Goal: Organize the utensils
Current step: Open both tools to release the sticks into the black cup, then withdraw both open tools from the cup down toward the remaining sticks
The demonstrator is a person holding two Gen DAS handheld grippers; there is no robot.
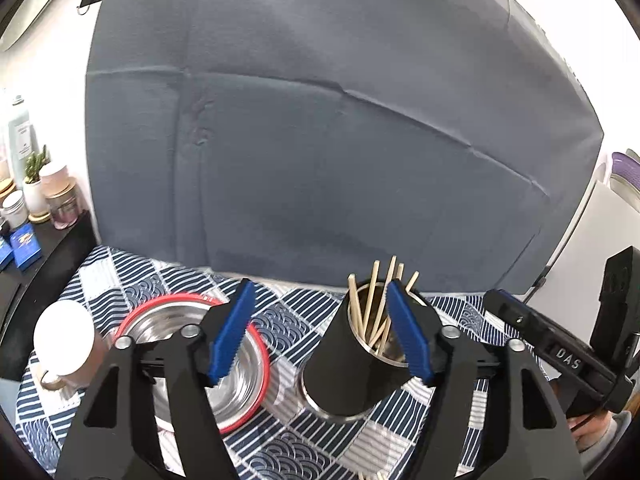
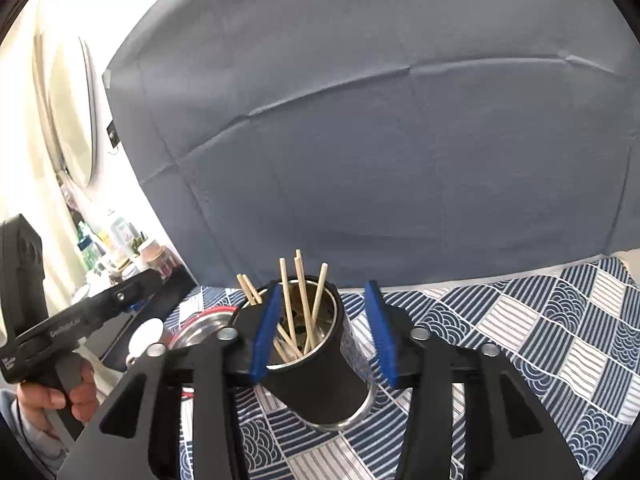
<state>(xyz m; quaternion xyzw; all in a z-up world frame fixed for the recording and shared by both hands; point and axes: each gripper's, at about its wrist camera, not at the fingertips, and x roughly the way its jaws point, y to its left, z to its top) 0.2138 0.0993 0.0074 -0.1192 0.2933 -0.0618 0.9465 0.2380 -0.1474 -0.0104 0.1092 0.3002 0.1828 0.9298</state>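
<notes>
On the left we see a white mug [image 1: 64, 344] and a red-rimmed steel bowl [image 1: 224, 360] on the checked cloth of the tabletop [image 1: 304, 312]. Beside the bowl stands the dark holder [image 1: 360, 368], chopsticks [image 1: 372, 300] fanned loosely inside. Our left claw [image 1: 320, 336] is spread wide and empty, its right pad close by the rim. Our right claw [image 2: 324, 332] is also parted and empty, with the holder between its pads. We think a careless sweep could clip a stick or tip the holder toward the bowl
</notes>
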